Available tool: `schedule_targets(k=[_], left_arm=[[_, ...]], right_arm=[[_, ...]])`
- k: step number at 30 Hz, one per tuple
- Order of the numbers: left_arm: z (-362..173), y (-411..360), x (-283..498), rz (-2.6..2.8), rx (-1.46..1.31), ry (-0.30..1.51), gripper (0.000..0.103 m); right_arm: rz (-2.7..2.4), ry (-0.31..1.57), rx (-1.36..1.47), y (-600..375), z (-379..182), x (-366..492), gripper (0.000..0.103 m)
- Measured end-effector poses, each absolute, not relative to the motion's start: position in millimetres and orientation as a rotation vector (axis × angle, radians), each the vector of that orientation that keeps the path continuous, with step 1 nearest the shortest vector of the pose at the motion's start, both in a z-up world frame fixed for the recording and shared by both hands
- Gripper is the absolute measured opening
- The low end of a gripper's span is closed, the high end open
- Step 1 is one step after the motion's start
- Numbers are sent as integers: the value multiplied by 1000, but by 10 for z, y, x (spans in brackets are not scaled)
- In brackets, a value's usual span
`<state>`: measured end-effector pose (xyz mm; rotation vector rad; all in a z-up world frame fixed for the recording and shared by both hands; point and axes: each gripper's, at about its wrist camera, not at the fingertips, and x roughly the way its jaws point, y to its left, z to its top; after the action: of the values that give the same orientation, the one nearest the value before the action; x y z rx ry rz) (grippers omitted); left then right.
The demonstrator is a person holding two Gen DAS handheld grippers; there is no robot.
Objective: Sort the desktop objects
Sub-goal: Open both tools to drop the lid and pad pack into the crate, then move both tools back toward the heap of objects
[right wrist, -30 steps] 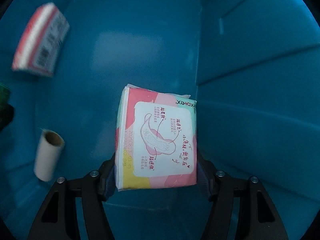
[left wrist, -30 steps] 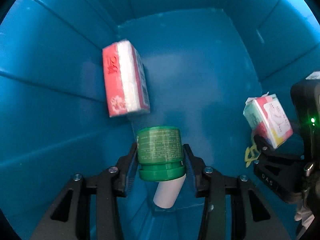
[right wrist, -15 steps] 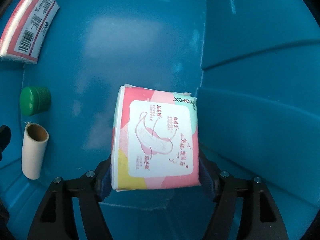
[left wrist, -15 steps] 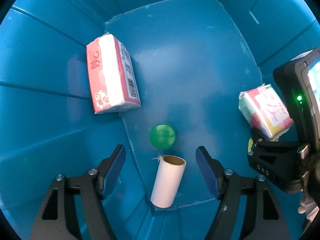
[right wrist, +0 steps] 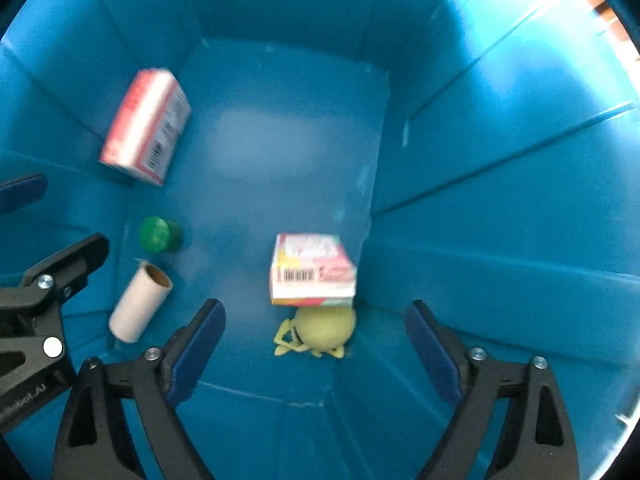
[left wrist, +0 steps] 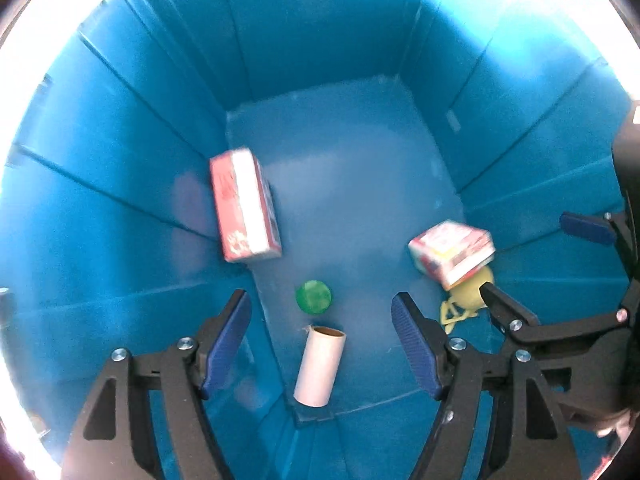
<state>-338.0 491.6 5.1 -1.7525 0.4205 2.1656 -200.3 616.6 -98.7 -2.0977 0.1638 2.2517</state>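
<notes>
Left gripper (left wrist: 321,328) jaws spread wide, nothing between the blue pads (left wrist: 228,336), touching nothing; it hangs over the blue bin (left wrist: 120,120) floor. Right gripper (right wrist: 316,344) likewise wide apart and empty-handed, pads (right wrist: 198,350) clear of everything. In the left wrist view the cardboard tube (left wrist: 320,366) lies on the floor between the left fingers, running 6 to 12 o'clock, open end up at 12; the green bottle (left wrist: 313,297) stands cap-up just beyond it, near but whether touching can't be told. Red-and-white tissue pack (left wrist: 245,211) sits at 10 o'clock, against the left wall where it meets the floor. Pink pad pack (left wrist: 452,251) at 2 o'clock, tilted, resting on the yellow-green toy (left wrist: 470,294), close by the right wall. In the right wrist view the pad pack (right wrist: 313,270) sits at 12 o'clock ahead of the right fingers, barcode side facing the camera, toy (right wrist: 320,330) under its near edge, both hard by the right wall corner. Tube (right wrist: 140,302) and bottle (right wrist: 159,235) at 9–10 o'clock, tissue pack (right wrist: 146,142) at 11. Floor middle and far end bare; bin walls steep on all sides. Frames blurred.
</notes>
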Motion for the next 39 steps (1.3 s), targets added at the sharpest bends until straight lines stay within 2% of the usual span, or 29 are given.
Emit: schedule_targets(k=[7,15,23,33,39], left_arm=[[915,4484,-2969,2374,-1422,362,72],[1597,3672,-2417,2592,-1100,206,72],[1683,2882,-2038,2719,-1000,61,72],[1547,1515,-1620,2919,-1000,-84,72],[1338,598,-1395,3097,-1028,-60,72]], right_arm=[[2448,219,-1856,6191,-286,-2002,103],[2736,268,-1540,5806,466,-1605,103],[2942,197,-1344,5209,883,-1449,103],[3184,222,-1216,4206,1142,-1477,103],[3277,247,-1123,3517,1164,-1548,103]])
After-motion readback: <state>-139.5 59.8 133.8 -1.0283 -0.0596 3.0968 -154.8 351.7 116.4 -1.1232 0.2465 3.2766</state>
